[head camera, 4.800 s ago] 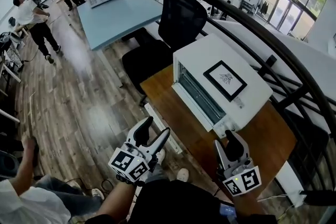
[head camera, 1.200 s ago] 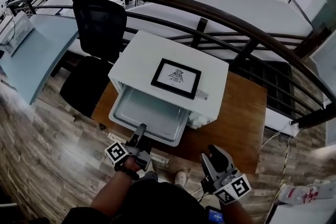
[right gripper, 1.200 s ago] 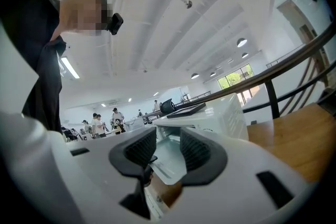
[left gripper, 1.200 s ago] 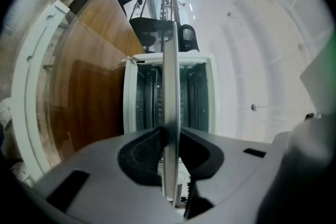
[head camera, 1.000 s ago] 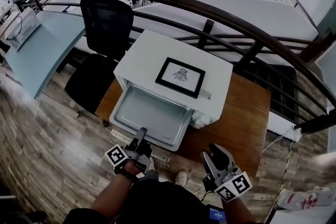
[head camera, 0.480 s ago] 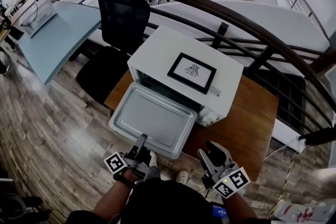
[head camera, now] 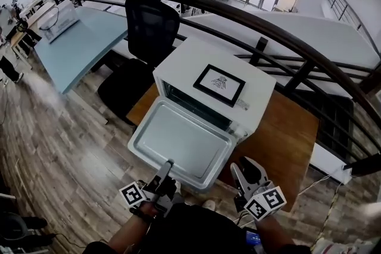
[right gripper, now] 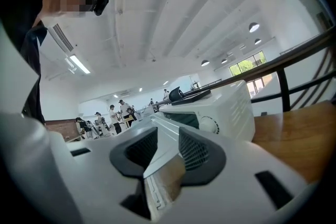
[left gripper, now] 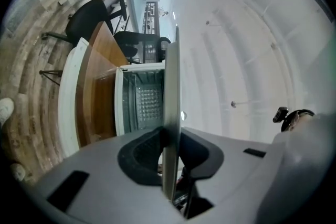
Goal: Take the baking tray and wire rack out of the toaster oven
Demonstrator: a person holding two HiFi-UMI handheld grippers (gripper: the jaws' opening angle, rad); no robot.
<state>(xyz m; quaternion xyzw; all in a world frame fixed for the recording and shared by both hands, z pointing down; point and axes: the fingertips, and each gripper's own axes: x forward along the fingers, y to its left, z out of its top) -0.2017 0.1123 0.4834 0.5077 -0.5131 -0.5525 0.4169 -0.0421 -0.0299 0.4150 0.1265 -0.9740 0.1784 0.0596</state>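
**Tray held at its near rim, out in front of the oven**

At lower centre of the head view, the left gripper (head camera: 166, 166) is clamped on the near rim of the shallow silver metal baking tray (head camera: 184, 140). At lower right, the right gripper (head camera: 247, 169) is closing, with the tray's near corner in its gap. The tray juts from the boxy white toaster oven (head camera: 193, 59), which sits mid-frame on a brown wooden table (head camera: 286, 134). A black office chair (head camera: 152, 21) stands beyond.
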